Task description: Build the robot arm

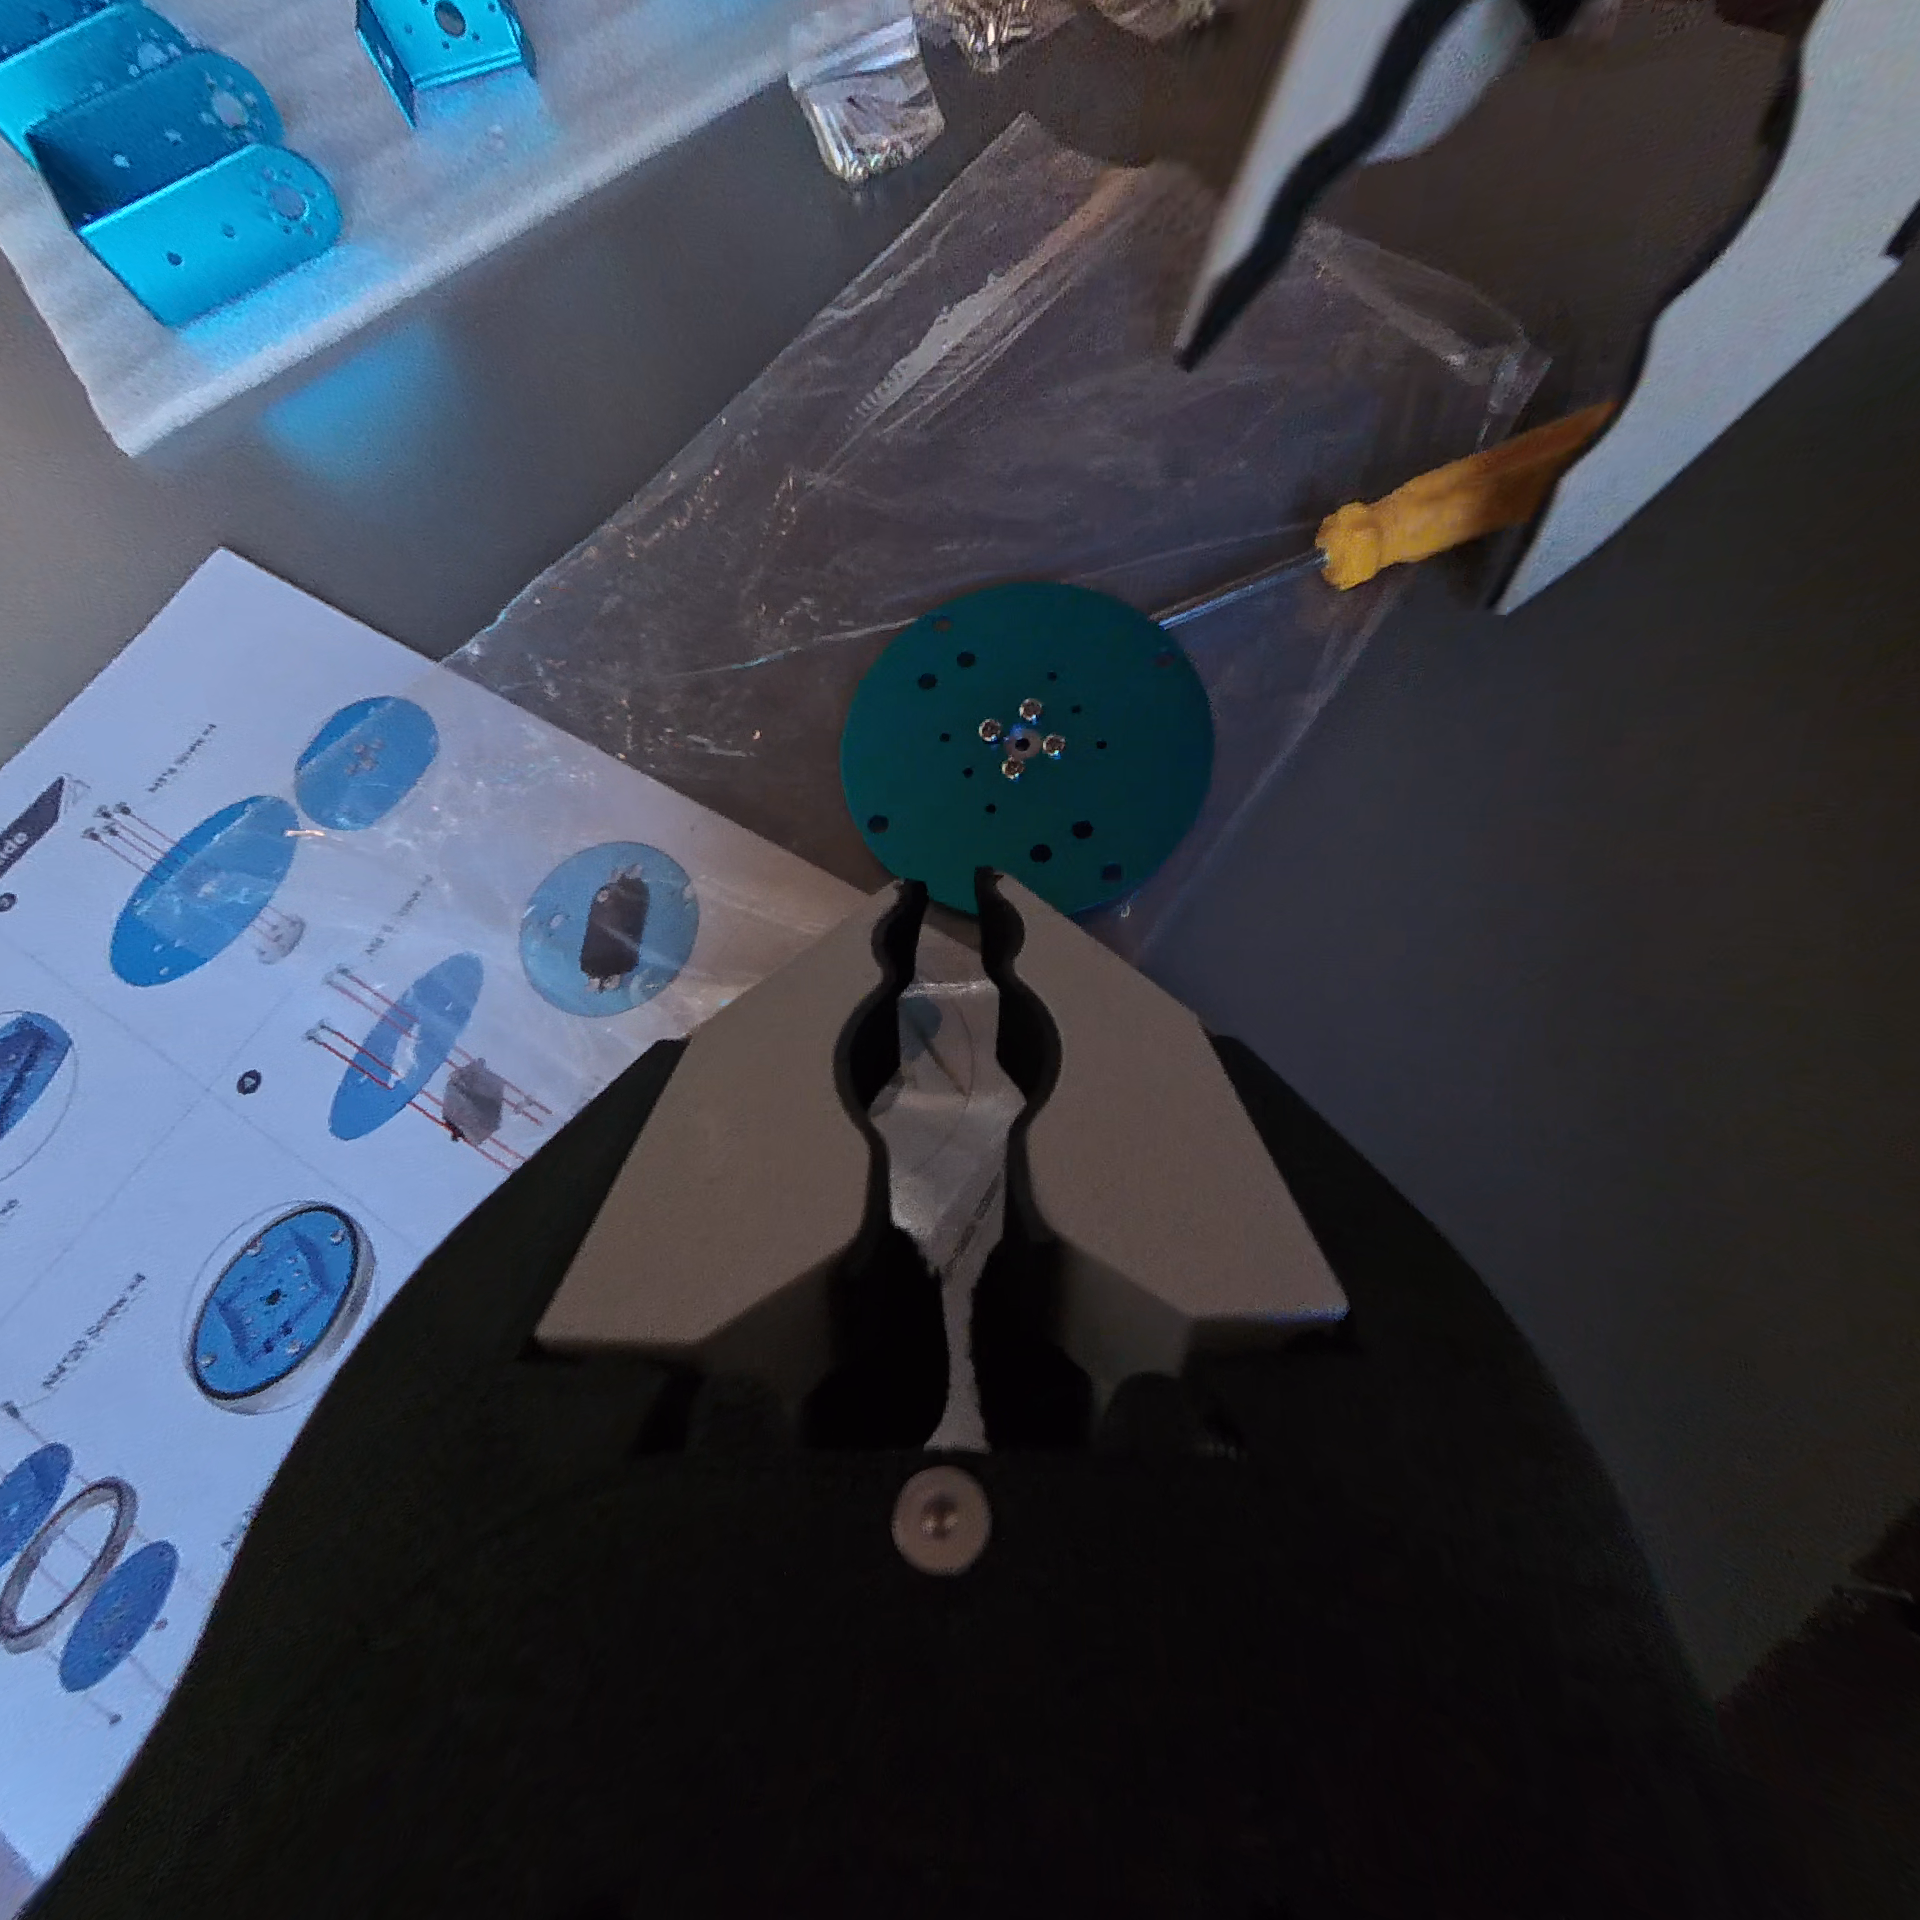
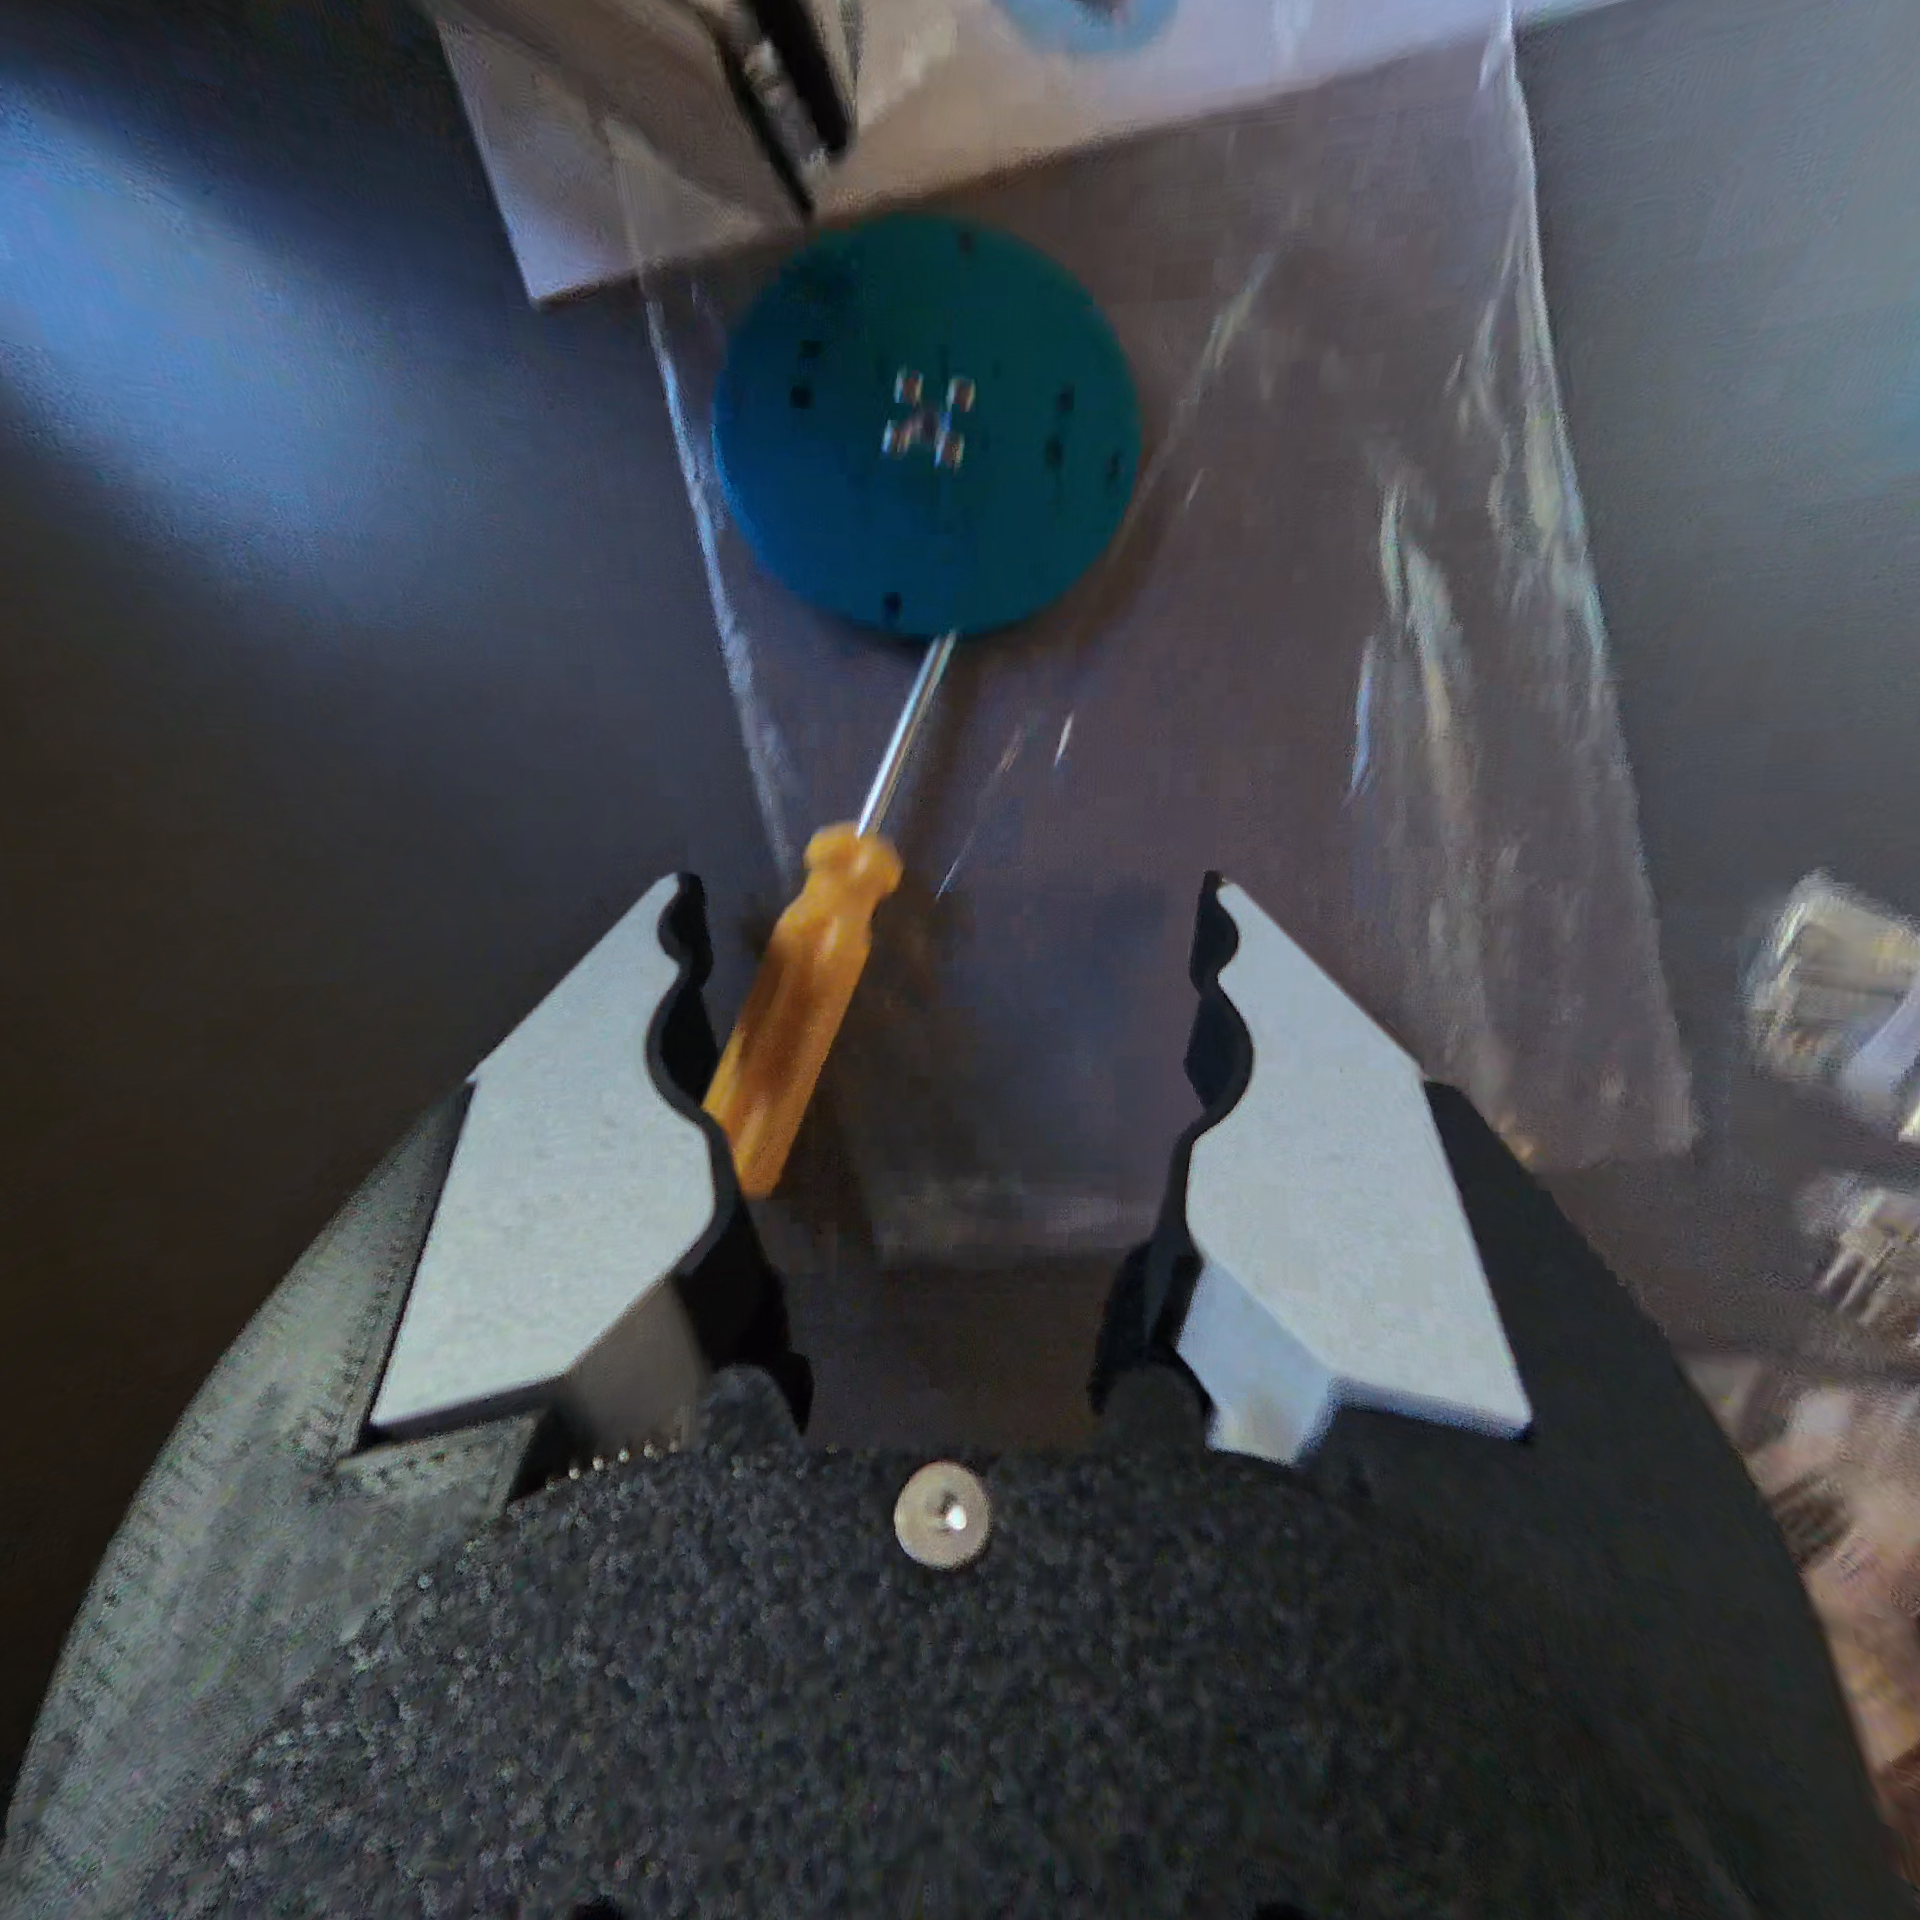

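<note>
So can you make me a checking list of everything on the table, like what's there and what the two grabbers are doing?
Surface: dark grey table, a clear plastic bag lying flat on it.
Main things: teal round plate with holes and four small screws at its middle, on the bag; yellow-handled screwdriver, shaft pointing at the plate's edge.
Clutter: picture instruction sheet; blue metal brackets on white foam; small shiny packets.
Grippers: left gripper nearly closed, tips at the plate's near edge; right gripper open, its left finger beside the screwdriver handle.
Cables: nothing seen.
Surroundings: nothing seen beyond the table.
</note>
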A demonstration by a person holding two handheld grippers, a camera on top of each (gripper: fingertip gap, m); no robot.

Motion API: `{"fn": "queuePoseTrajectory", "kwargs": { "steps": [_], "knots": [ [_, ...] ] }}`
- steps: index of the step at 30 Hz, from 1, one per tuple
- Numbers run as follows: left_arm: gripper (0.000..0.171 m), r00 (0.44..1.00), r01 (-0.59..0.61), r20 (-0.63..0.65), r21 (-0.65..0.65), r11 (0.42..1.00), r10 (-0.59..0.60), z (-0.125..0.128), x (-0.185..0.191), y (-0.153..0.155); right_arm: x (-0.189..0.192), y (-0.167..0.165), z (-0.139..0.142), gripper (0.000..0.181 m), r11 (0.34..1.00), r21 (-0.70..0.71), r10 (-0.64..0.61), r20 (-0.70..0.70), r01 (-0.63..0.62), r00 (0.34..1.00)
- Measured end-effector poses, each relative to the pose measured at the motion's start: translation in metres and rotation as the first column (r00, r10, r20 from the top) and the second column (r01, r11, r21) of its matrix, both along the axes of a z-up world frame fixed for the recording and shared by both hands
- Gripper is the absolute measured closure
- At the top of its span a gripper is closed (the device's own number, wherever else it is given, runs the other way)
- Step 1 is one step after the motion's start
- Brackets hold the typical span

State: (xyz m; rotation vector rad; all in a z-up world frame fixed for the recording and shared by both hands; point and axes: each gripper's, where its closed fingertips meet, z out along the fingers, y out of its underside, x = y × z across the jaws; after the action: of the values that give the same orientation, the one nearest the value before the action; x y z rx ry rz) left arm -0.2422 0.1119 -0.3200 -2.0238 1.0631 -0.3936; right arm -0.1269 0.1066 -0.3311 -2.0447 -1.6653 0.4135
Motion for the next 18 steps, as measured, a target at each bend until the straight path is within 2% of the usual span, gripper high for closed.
{"fn": "queuePoseTrajectory", "kwargs": {
  "steps": [2, 5, 7, 10, 14, 18],
  "knots": [
    [0.160, 0.999, 0.039, 0.026, 0.007, 0.999, -0.039, 0.006, 0.002, -0.001, 0.017, -0.013, -0.001, 0.101, 0.995, 0.003, -0.095, -0.065, 0.095, 0.993],
    [0.158, 0.995, 0.093, 0.020, 0.016, 0.996, -0.093, 0.012, 0.005, 0.004, 0.016, -0.026, 0.001, 0.126, 0.983, -0.046, -0.182, -0.212, 0.177, 0.960],
    [0.157, 0.992, 0.122, -0.017, 0.030, 0.992, -0.122, 0.016, 0.007, 0.009, 0.017, -0.025, -0.004, 0.135, 0.979, -0.023, -0.203, -0.210, 0.202, 0.956],
    [0.154, 0.985, 0.166, -0.059, 0.071, 0.983, -0.162, 0.028, 0.008, 0.014, 0.020, -0.024, -0.004, 0.163, 0.978, 0.034, -0.198, -0.158, 0.206, 0.967],
    [0.150, 0.962, 0.269, -0.096, 0.150, 0.951, -0.257, 0.050, 0.013, 0.013, 0.042, -0.019, 0.007, 0.164, 0.971, 0.091, -0.218, -0.041, 0.221, 0.975],
    [0.147, 0.896, 0.444, -0.104, 0.203, 0.872, -0.432, 0.069, 0.041, -0.008, 0.073, -0.014, 0.057, 0.164, 0.976, 0.175, -0.157, 0.172, 0.126, 0.973]
  ]
}}
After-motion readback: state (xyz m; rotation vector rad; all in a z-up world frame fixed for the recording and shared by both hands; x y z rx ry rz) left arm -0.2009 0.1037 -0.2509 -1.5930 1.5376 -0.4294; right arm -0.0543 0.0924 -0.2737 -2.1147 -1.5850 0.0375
